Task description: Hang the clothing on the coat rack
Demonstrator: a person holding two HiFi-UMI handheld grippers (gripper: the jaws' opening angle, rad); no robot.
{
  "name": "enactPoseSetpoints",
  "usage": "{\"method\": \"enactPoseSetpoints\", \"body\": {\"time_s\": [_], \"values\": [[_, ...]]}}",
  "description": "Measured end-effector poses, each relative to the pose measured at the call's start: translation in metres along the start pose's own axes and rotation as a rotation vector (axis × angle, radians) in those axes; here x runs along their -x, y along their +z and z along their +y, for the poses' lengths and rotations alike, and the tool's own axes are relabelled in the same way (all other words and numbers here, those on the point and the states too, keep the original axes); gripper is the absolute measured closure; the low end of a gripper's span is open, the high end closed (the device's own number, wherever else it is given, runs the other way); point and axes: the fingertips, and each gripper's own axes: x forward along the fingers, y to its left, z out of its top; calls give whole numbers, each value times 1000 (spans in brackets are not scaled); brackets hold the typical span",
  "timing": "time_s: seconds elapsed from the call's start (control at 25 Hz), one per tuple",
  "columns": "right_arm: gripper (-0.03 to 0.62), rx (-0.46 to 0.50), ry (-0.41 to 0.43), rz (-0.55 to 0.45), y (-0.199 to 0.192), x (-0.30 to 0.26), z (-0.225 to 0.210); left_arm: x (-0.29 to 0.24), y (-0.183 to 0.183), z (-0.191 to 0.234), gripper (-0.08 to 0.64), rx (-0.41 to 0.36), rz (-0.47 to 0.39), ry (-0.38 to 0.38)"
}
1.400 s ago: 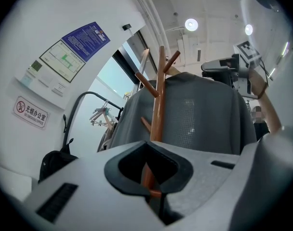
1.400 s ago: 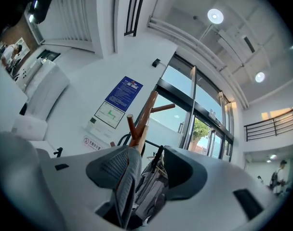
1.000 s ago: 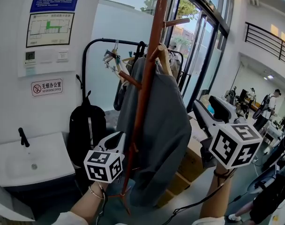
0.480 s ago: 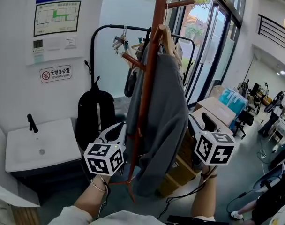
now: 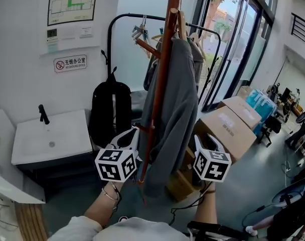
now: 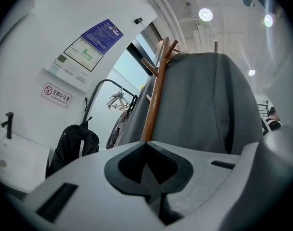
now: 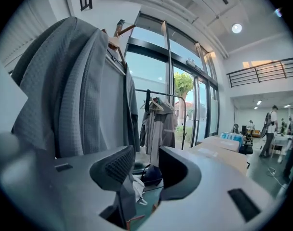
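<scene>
A grey garment [image 5: 178, 102] hangs from the top pegs of the wooden coat rack [image 5: 161, 79], draped to the right of its pole. My left gripper [image 5: 133, 134] is low and just left of the pole, pointing level, jaws shut with nothing in them. In the left gripper view [image 6: 146, 160] the pole [image 6: 153, 97] and garment [image 6: 206, 105] rise right ahead. My right gripper [image 5: 197, 140] is low at the garment's right edge, apart from it. Its jaws [image 7: 146, 166] have just been closing and stand open on nothing. The garment [image 7: 72, 90] fills that view's left.
A black backpack [image 5: 110, 110] leans by the wall behind the rack, beside a white sink [image 5: 52, 140]. A black clothes rail [image 5: 142, 18] with hangers and clothes stands behind. Cardboard boxes [image 5: 229, 127] lie on the floor to the right, by the glass doors [image 5: 238, 39].
Both grippers have come down, the right one much further, from beside the garment's middle to near its hem. The garment stays hanging on the rack.
</scene>
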Motion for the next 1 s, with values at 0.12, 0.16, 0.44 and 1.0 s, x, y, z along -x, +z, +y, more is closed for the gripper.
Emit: {"method": "enactPoseSetpoints", "body": {"time_s": [0.12, 0.16, 0.44, 1.0], "values": [[427, -21, 15, 19, -22, 2, 2, 8, -12, -4, 551, 25, 6, 21], [433, -26, 19, 28, -31, 3, 2, 11, -18, -7, 551, 32, 14, 25], [509, -77, 23, 106, -99, 14, 0, 35, -49, -26, 552, 19, 62, 46], [568, -112, 139, 30, -118, 50, 23, 94, -66, -28, 552, -18, -3, 151]]}}
